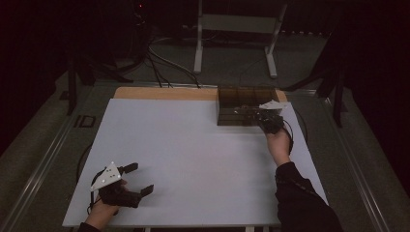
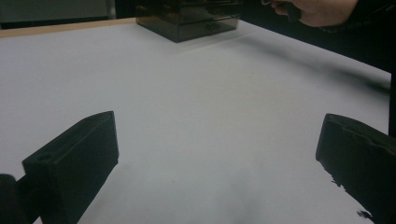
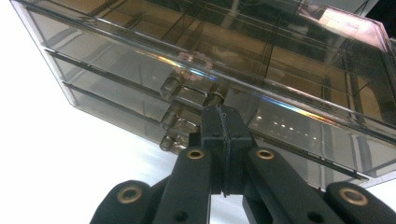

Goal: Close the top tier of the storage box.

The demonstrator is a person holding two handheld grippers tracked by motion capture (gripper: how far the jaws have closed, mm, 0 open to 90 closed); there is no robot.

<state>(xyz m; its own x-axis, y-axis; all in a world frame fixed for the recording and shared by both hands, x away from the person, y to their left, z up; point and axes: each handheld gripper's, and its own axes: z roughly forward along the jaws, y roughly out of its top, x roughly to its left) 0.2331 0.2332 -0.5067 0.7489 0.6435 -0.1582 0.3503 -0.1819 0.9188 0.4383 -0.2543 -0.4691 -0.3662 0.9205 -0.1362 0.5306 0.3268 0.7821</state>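
The dark smoked-plastic drawer organiser (image 1: 244, 107) stands at the far right of the white-topped table (image 1: 193, 159), its three stacked drawers facing the person. The right hand-held gripper (image 3: 223, 122) has its jaws pressed together, with the tips at the small clear handle knobs (image 3: 180, 88) on the drawer fronts. Whether a knob is actually pinched between the tips cannot be confirmed from the right gripper view. The left hand-held gripper (image 1: 139, 179) rests near the table's front left corner, jaws spread wide, holding nothing, well apart from the organiser.

Recommended procedure for opening a drawer:
- Verify that the tips engage one knob alone, not two.
- Pull straight along the drawer's travel; avoid lifting or twisting.
- The light casing is likely to slide; brace it with the left hand-held gripper if it moves.
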